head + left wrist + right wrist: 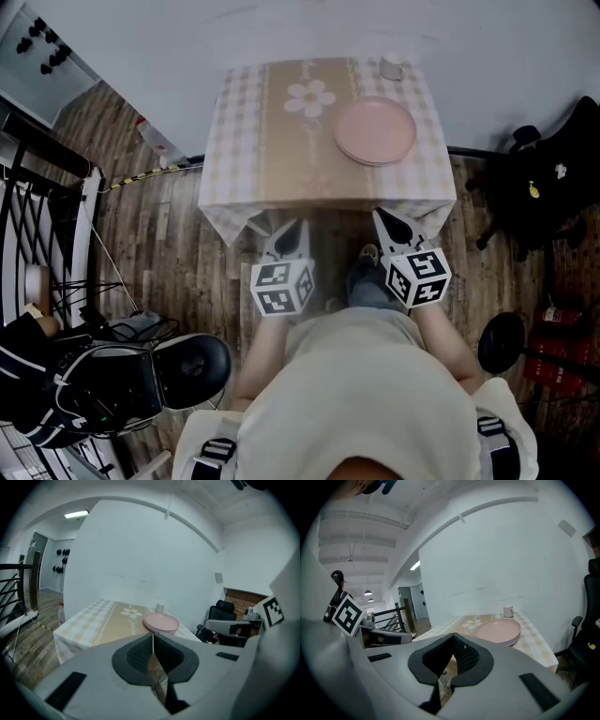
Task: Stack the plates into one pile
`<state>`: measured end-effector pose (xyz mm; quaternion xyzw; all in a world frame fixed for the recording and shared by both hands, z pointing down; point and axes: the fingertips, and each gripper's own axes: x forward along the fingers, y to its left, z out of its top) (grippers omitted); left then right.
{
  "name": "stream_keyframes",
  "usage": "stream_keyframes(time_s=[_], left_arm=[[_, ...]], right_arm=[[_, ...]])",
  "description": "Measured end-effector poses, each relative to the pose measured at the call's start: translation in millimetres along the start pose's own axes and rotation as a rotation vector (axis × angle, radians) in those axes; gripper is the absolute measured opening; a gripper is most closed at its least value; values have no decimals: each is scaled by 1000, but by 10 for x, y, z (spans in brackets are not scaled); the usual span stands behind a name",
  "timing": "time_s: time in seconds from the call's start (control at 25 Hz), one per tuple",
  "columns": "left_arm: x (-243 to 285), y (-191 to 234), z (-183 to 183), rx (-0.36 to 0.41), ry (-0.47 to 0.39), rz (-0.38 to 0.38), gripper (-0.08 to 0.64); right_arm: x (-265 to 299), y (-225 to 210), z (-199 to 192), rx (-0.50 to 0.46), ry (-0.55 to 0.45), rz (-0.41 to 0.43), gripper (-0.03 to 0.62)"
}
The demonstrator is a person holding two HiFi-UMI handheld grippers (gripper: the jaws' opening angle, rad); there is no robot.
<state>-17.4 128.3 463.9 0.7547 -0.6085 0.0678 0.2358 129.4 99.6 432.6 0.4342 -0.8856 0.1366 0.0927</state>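
A pile of round pink plates (375, 131) sits in the upper right of the head view, on the right half of a square table covered with a beige-and-white checked cloth (272, 164). A white flower print (310, 97) lies just left of the pile, and a small white cup (391, 67) stands near the table's far edge, close behind the plates. In the middle of the frame, below the table's near edge and over the wooden plank floor (169, 244), the left gripper (289, 236) and the right gripper (392, 225) point toward the table, well apart from the plates. In the left gripper view the jaws are pressed together with nothing between them, and the plates appear just above them at centre. The right gripper view likewise shows its jaws closed and empty, the plates to their upper right. A black office chair (539, 192) stands at the right edge.
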Motion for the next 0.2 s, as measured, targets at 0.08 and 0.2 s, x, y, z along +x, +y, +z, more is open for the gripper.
stream_keyframes(time_s=[0.08, 0.2], left_arm=[[10, 12, 9, 2, 0, -1, 9], [20, 25, 14, 5, 0, -2, 9]], right_arm=[[14, 7, 4, 0, -1, 2, -2], [29, 16, -2, 1, -1, 7, -2]])
